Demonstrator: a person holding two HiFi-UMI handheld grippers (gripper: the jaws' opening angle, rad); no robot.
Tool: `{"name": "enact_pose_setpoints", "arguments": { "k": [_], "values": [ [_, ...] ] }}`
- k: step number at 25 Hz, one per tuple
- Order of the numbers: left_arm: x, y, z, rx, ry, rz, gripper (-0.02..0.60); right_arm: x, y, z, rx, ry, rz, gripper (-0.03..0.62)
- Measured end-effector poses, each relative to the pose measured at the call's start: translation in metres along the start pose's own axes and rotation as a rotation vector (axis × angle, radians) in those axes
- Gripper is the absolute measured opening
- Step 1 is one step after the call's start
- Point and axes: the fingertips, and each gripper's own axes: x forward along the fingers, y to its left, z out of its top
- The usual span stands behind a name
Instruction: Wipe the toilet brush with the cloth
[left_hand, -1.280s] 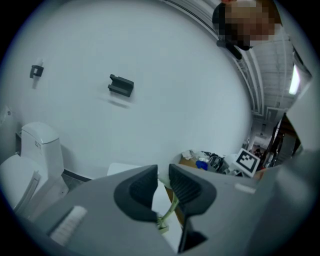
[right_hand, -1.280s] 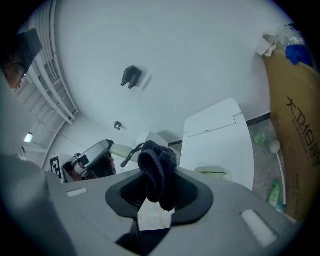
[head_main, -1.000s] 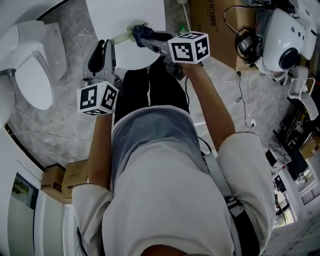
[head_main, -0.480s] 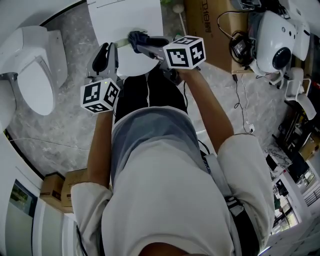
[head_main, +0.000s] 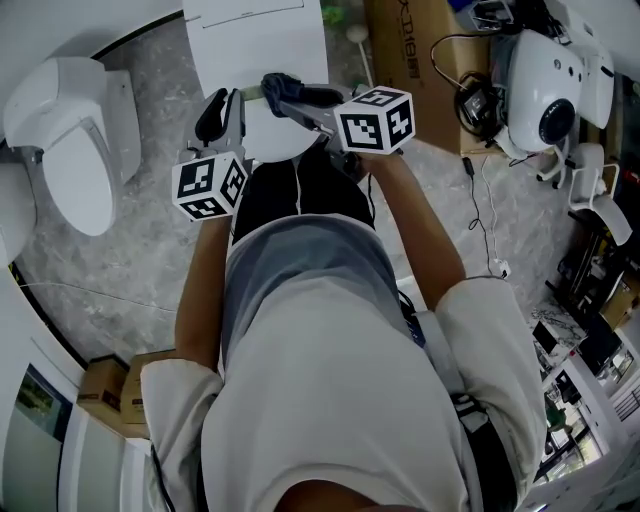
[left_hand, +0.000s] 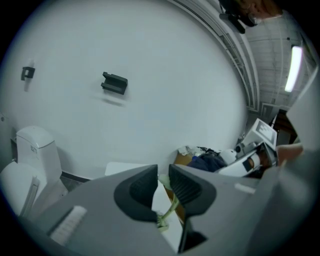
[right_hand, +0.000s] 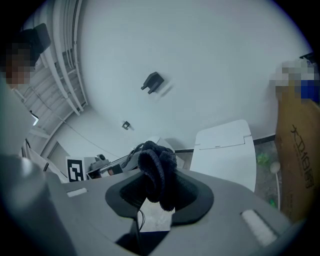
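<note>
In the head view my left gripper (head_main: 228, 100) is shut on the pale green handle of the toilet brush (head_main: 251, 93). In the left gripper view the thin green handle (left_hand: 169, 212) is pinched between the dark pads of the left gripper (left_hand: 161, 182) and runs down and away. My right gripper (head_main: 292, 95) is shut on a dark blue cloth (head_main: 277, 85), which sits against the handle just right of the left jaws. In the right gripper view the bunched cloth (right_hand: 157, 175) fills the right gripper (right_hand: 159, 192). The brush head is hidden.
A white toilet (head_main: 70, 130) stands at the left. A white lidded bin (head_main: 255, 40) lies ahead under the grippers. A cardboard box (head_main: 410, 50), a white device (head_main: 550, 90) and cables are at the right, and small boxes (head_main: 110, 380) at the lower left.
The head view has shifted a little. Both grippers keep their holds. The cloth now sits slightly closer to the left jaws along the handle.
</note>
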Motion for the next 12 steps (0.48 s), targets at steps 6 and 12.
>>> {"name": "enact_pose_setpoints", "arguments": {
  "k": [6,12],
  "values": [
    [-0.013,0.001,0.001,0.012,-0.005,0.002,0.0,-0.014,0.004,-0.001,-0.068,-0.031,-0.065,0.107],
    [-0.028,0.001,0.005,0.023,-0.019,0.001,0.0,-0.033,0.011,0.006,-0.133,-0.085,-0.113,0.107]
  ]
}}
